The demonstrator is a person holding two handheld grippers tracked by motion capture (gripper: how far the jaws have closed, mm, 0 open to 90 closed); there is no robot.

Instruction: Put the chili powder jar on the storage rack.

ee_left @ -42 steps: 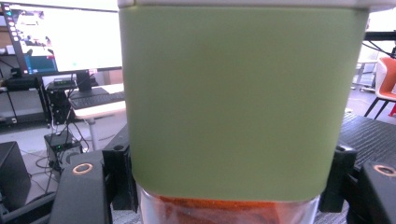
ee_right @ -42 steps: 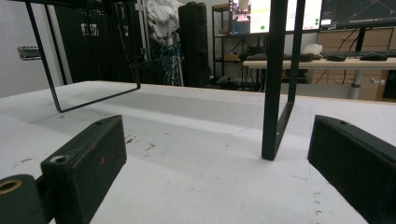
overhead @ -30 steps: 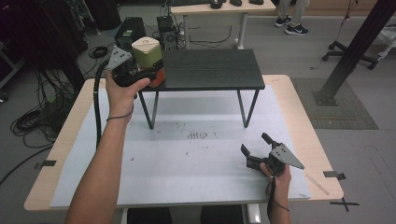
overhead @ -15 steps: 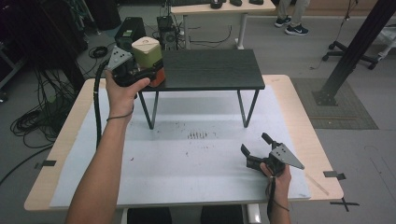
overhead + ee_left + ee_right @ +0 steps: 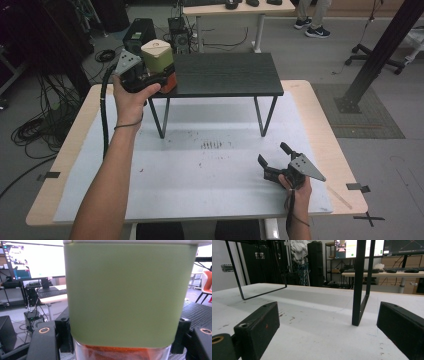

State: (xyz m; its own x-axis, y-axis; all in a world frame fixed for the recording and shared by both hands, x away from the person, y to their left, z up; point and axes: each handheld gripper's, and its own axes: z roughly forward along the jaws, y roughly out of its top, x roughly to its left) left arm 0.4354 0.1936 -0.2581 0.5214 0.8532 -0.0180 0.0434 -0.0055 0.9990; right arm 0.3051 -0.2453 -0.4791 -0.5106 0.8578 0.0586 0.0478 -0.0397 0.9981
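A container (image 5: pixel 157 56) with a pale green upper part and an orange bottom is at the left end of the black raised shelf (image 5: pixel 225 74). My left gripper (image 5: pixel 159 80) is shut on it, one jaw on each side. In the left gripper view the green container (image 5: pixel 125 295) stands very close, with a clear lower band showing orange below it. Whether it rests on the shelf or hangs just above, I cannot tell. My right gripper (image 5: pixel 271 153) lies on the white mat (image 5: pixel 200 170) at the front right, open and holding nothing. In its own view, the right gripper (image 5: pixel 329 325) faces a shelf leg (image 5: pixel 361 282).
The shelf stands on thin black legs (image 5: pixel 265 117) over the middle of the mat, with room underneath. Small dark marks (image 5: pixel 212 145) dot the mat's centre. Cables (image 5: pixel 45 125) trail off the table's left side. Desks, computers and chairs stand beyond the far edge.
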